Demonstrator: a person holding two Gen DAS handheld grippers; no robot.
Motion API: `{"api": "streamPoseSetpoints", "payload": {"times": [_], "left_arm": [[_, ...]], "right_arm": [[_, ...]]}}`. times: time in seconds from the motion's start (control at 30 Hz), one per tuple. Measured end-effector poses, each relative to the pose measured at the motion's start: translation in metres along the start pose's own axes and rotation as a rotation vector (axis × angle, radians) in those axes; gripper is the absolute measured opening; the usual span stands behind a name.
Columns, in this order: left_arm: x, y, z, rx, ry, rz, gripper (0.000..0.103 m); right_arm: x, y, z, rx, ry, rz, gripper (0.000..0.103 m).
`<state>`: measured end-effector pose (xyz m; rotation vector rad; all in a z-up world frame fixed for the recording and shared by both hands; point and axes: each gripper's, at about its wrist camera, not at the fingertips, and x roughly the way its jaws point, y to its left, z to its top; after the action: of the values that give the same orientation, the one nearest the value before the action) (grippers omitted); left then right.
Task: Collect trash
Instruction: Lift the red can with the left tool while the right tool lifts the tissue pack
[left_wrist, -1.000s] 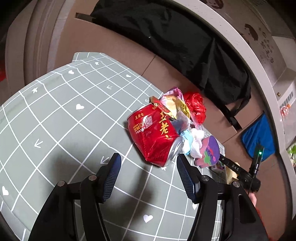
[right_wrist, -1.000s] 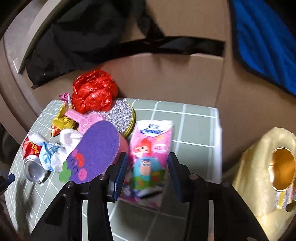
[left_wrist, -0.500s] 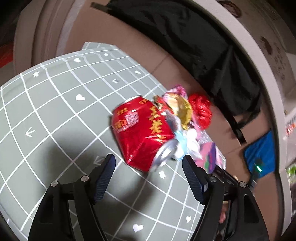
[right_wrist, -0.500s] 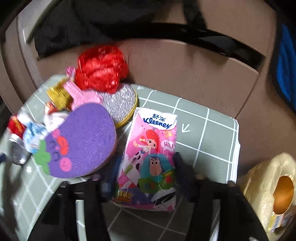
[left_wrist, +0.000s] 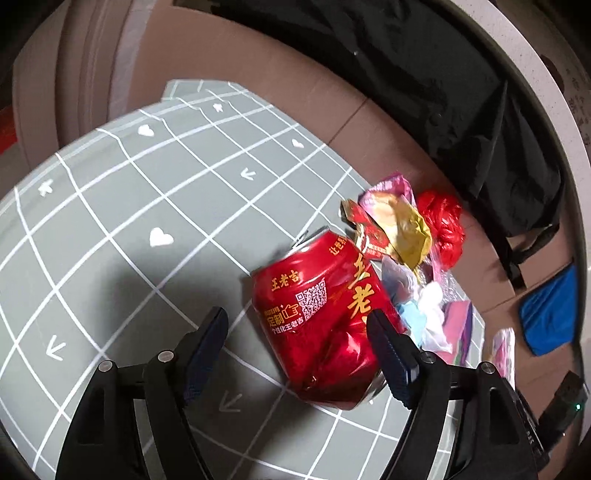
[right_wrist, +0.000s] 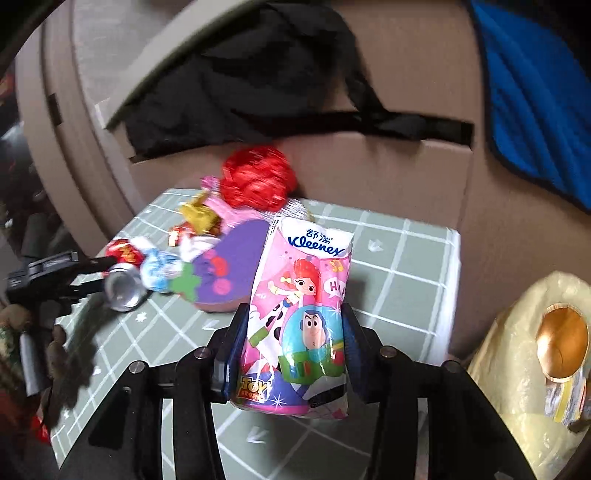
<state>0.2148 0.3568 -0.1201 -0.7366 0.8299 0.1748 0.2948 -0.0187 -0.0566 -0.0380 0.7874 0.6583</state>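
Left hand-held gripper (left_wrist: 297, 338): jaws opening, spread wide, crushed red can (left_wrist: 321, 314) between them, lying on its side on the table (left_wrist: 110, 229); right pad close against can, left pad clearly apart, no grip. Can's open end (right_wrist: 122, 288) visible from right wrist view; contents cannot be told. Just beyond can: gold and red wrapper (left_wrist: 391, 229), crumpled red plastic bag (left_wrist: 443, 225), white and blue tissue wad (left_wrist: 421, 310), all heaped at table's far right edge.

Right hand-held gripper (right_wrist: 295, 332): clamped on pink Kleenex tissue pack (right_wrist: 299, 314), pack standing upright between pads, above the table. Left of pack: purple sponge (right_wrist: 229, 266), on table, touching the tissue wad. Far right: yellowish plastic bag (right_wrist: 517, 369) with a gold-lined round container (right_wrist: 561, 347) inside, off the table. Behind the table: cardboard box (right_wrist: 388, 173) draped with black cloth (right_wrist: 240, 85), blue cloth (right_wrist: 535, 92) at far right.
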Motion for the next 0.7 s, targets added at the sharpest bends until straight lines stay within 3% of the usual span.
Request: {"api": "streamPoseSetpoints", "payload": {"times": [0.13, 0.2, 0.3, 0.43, 0.57, 0.7], "left_arm": [[-0.004, -0.001, 0.010, 0.036, -0.028, 0.016, 0.077], [-0.015, 0.004, 0.017, 0.035, -0.048, 0.017, 0.077], [-0.036, 0.012, 0.021, 0.026, -0.066, 0.024, 0.077], [-0.066, 0.025, 0.011, 0.013, -0.075, -0.011, 0.077], [-0.091, 0.035, 0.000, 0.017, -0.066, -0.057, 0.077], [-0.101, 0.044, -0.006, 0.034, -0.062, -0.081, 0.077]], "right_arm": [[0.014, 0.022, 0.014, -0.024, 0.016, 0.071, 0.043], [0.023, 0.048, 0.021, -0.108, 0.028, 0.096, 0.043], [0.040, 0.085, 0.032, -0.256, 0.040, 0.092, 0.043], [0.088, 0.121, 0.052, -0.362, 0.090, 0.065, 0.043], [0.129, 0.144, 0.057, -0.422, 0.138, 0.043, 0.043], [0.122, 0.159, 0.044, -0.408, 0.170, 0.139, 0.042]]}}
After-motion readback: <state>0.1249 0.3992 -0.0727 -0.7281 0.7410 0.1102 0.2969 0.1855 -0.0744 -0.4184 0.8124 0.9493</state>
